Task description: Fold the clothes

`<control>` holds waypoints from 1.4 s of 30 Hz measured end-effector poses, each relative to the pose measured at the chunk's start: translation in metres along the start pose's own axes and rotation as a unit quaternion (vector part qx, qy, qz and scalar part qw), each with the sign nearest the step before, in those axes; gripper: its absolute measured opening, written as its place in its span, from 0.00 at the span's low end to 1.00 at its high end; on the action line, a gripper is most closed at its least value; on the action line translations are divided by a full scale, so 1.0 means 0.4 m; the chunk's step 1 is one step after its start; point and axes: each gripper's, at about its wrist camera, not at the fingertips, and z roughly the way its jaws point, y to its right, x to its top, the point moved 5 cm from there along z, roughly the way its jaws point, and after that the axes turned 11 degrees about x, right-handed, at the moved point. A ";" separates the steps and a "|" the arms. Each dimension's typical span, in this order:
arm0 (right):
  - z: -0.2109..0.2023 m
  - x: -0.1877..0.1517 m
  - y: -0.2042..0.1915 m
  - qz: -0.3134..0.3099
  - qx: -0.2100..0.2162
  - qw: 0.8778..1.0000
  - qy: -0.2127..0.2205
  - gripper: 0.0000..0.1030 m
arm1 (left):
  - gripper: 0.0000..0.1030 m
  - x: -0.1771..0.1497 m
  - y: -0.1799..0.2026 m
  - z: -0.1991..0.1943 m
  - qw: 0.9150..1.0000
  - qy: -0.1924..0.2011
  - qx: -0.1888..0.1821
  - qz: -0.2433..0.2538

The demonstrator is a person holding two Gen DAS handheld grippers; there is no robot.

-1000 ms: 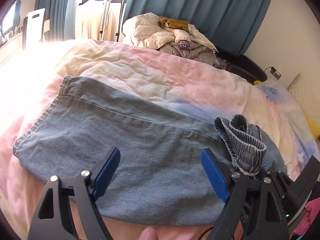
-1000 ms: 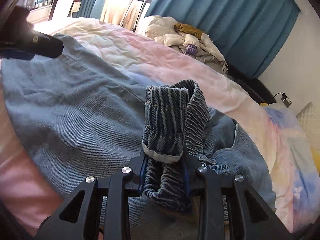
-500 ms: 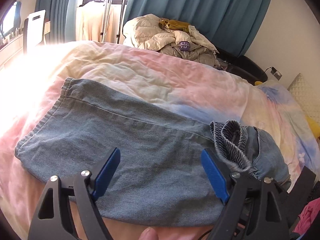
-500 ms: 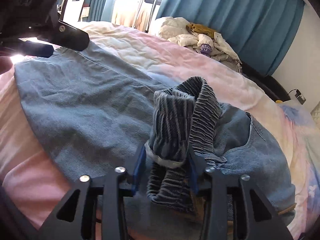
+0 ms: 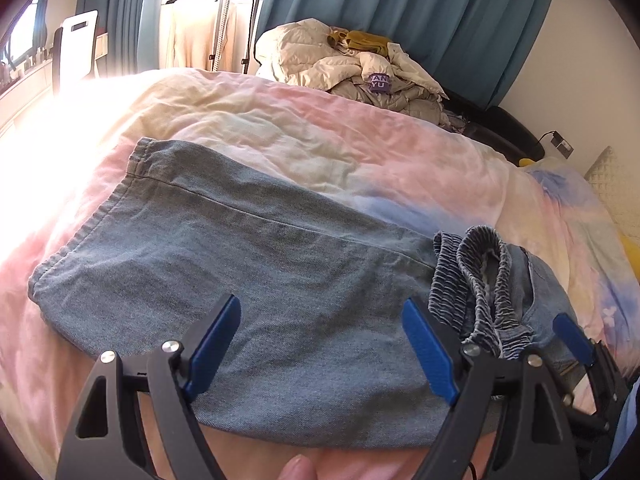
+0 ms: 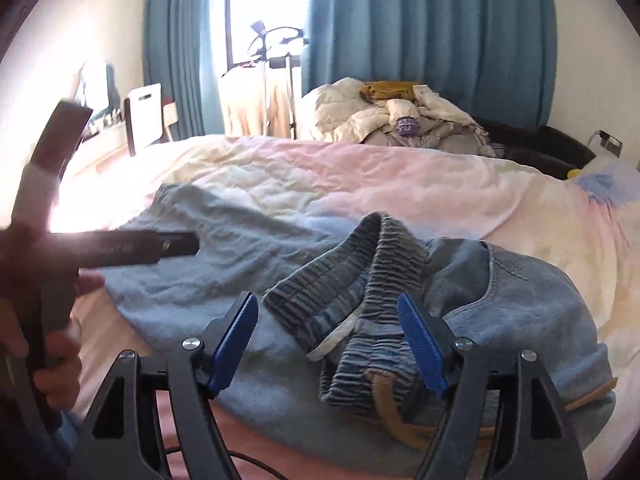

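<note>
Jeans (image 5: 256, 288): they lie flat on the bed, across the middle and lower half of my left view, with the leg hem at the left of the frame.
Waistband (image 6: 360, 292): the stretchy striped top of the jeans is bunched up in a lump, low in the middle of my right view. In my left view it sits at the lower right (image 5: 476, 280).
My right gripper (image 6: 328, 340): my jaws have just been opening. They now stand wide, one blue pad on each side of the waistband, and I am not squeezing it. The lump lies loose between them.
My left gripper (image 5: 320, 344): my jaws are wide apart, low in the frame over the flat jeans leg. Nothing is in them.
Bed (image 5: 360, 148): it has a pink, cream and blue cover, and the jeans lie on top of it.
My left hand (image 6: 60, 344): it shows at the lower left edge of the right view, around the black handle of the left gripper.
Pile of clothes (image 5: 352, 68): cream and grey things are heaped past the far side of the bed, upper middle of the frame.
Curtains (image 6: 432, 40): blue, at the top, behind the pile.
</note>
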 end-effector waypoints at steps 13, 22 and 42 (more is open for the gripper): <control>0.179 -0.068 0.144 0.134 -0.016 0.985 -0.104 0.71 | 0.82 -0.028 -0.103 -0.011 0.996 -0.036 -0.005 -0.080; 0.158 -0.067 0.145 0.139 -0.006 0.985 -0.102 0.70 | 0.82 -0.113 -0.320 -0.022 0.951 -0.091 -0.066 -0.288; 0.086 -0.044 0.215 0.230 0.058 0.968 -0.087 0.68 | 0.73 -0.085 -0.356 0.143 0.910 -0.067 -0.099 -0.397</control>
